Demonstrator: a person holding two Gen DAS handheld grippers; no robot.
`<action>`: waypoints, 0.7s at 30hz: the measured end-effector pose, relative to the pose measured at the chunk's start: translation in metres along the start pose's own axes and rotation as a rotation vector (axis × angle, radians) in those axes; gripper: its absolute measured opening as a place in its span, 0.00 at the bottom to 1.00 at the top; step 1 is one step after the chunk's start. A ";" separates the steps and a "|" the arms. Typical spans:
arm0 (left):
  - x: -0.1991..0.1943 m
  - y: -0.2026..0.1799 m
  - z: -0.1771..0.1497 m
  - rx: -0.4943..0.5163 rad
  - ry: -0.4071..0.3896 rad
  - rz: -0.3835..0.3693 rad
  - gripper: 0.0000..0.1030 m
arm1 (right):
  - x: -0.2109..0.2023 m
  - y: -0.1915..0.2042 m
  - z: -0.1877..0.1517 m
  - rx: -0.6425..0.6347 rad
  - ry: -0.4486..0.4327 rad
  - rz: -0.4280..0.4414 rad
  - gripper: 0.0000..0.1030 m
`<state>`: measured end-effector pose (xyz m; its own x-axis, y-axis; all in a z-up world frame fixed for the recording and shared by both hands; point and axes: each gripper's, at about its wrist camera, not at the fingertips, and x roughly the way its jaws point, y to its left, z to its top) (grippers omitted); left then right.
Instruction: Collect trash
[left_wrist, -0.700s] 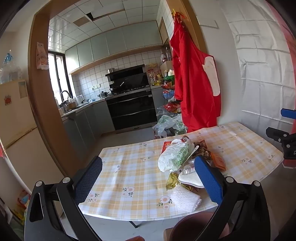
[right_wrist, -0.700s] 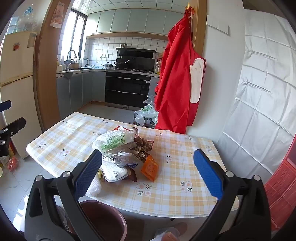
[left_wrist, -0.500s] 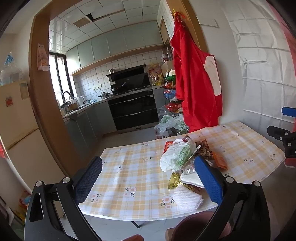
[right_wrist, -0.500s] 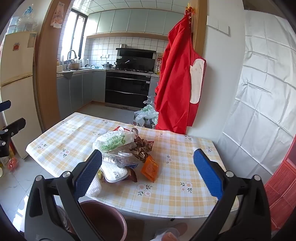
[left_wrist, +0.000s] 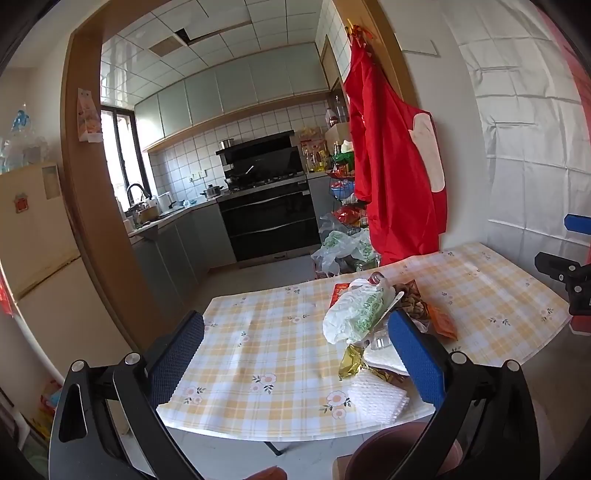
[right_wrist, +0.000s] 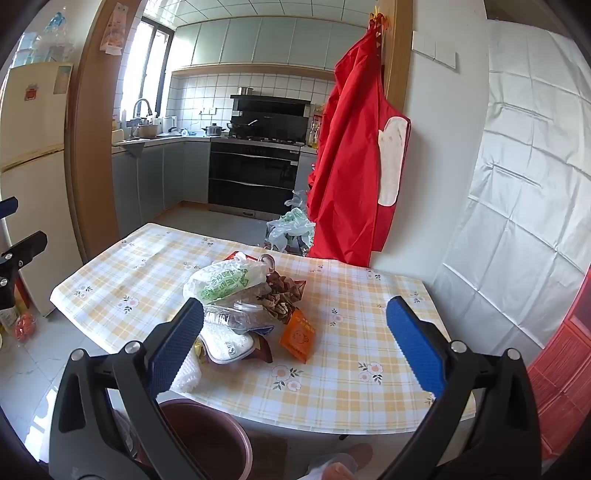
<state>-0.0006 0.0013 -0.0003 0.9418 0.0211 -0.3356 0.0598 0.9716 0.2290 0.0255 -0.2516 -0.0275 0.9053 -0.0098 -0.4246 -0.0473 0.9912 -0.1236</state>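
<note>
A heap of trash lies on the yellow checked table (left_wrist: 266, 343) (right_wrist: 354, 373): a white and green plastic bag (left_wrist: 356, 310) (right_wrist: 225, 278), a clear plastic tray (right_wrist: 236, 317), brown crumpled wrappers (right_wrist: 282, 295), an orange packet (right_wrist: 297, 334) (left_wrist: 441, 323), a gold wrapper (left_wrist: 351, 363) and a white tissue (left_wrist: 376, 397). A brown bin (right_wrist: 201, 435) (left_wrist: 395, 452) stands below the table's near edge. My left gripper (left_wrist: 295, 354) is open, short of the table, left of the heap. My right gripper (right_wrist: 295, 338) is open, held before the heap with nothing between its pads.
A red apron (right_wrist: 354, 173) hangs on the wall behind the table. Plastic bags (right_wrist: 291, 230) lie on the floor beside it. A fridge (right_wrist: 33, 158) stands at the left, kitchen cabinets and an oven (right_wrist: 251, 177) behind. A red crate (right_wrist: 561, 373) sits at the right.
The left wrist view has shifted slightly, with the table and heap sitting a little further right and lower. The right gripper has kept still. Both grippers stay open.
</note>
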 end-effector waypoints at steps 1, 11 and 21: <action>0.000 -0.001 0.001 0.001 0.001 0.002 0.95 | 0.000 0.000 0.000 0.000 -0.001 -0.001 0.95; 0.000 -0.001 0.001 0.002 0.000 0.002 0.95 | 0.000 0.000 -0.001 0.000 0.000 0.000 0.95; 0.000 -0.001 0.000 0.001 0.000 0.003 0.95 | 0.000 -0.001 -0.001 0.000 0.001 0.000 0.95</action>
<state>-0.0005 0.0004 -0.0001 0.9421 0.0237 -0.3345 0.0577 0.9712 0.2312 0.0251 -0.2525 -0.0288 0.9049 -0.0095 -0.4255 -0.0477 0.9912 -0.1236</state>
